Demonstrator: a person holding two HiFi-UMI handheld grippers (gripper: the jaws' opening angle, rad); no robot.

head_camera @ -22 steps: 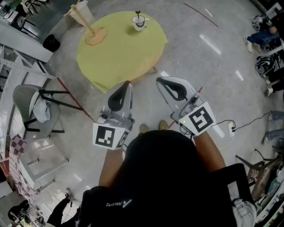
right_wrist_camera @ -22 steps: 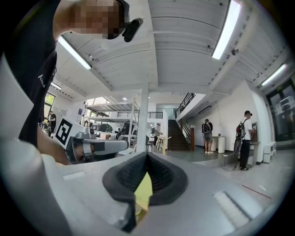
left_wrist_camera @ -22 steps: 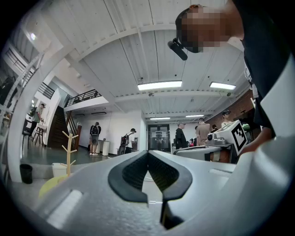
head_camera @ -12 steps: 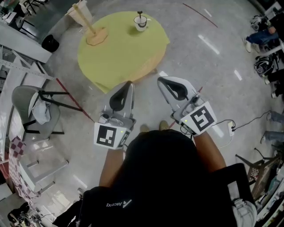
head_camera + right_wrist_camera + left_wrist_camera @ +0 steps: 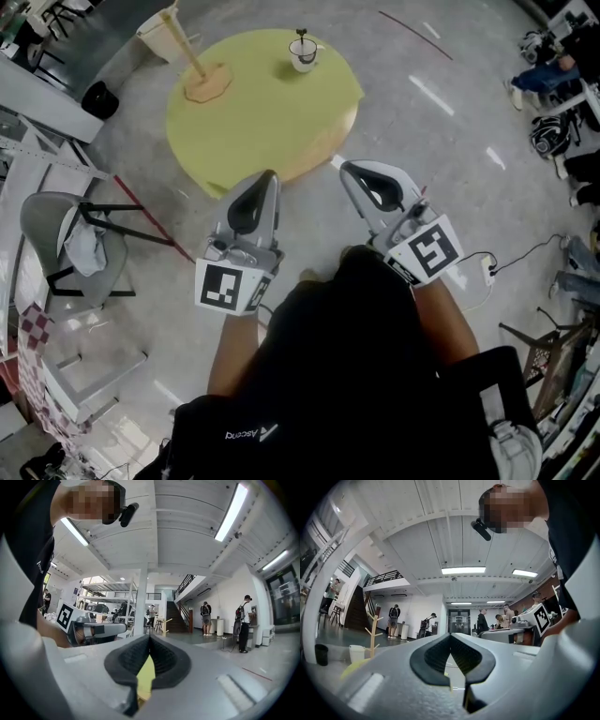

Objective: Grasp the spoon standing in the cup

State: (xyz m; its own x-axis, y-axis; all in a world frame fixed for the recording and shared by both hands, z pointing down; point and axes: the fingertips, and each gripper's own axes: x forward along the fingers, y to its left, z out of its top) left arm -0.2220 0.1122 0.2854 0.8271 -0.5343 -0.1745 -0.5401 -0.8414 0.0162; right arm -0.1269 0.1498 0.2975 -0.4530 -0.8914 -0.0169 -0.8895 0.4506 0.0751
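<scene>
Jaws pressed together on nothing, the left tool [image 5: 265, 180] hangs by the near edge of the round yellow desk [image 5: 253, 112], at whose far side the spoon [image 5: 302, 37] stands in the white cup [image 5: 303, 60], well apart from the equally closed, empty right tool [image 5: 350, 169].

One cup [image 5: 303, 60], one spoon [image 5: 302, 37], one table [image 5: 253, 117], two tools [image 5: 270, 174] [image 5: 345, 168]

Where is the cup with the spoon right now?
Head view, top centre: the cup sits near the far edge of the round yellow table, spoon upright in it, right of the wooden stand.
</scene>
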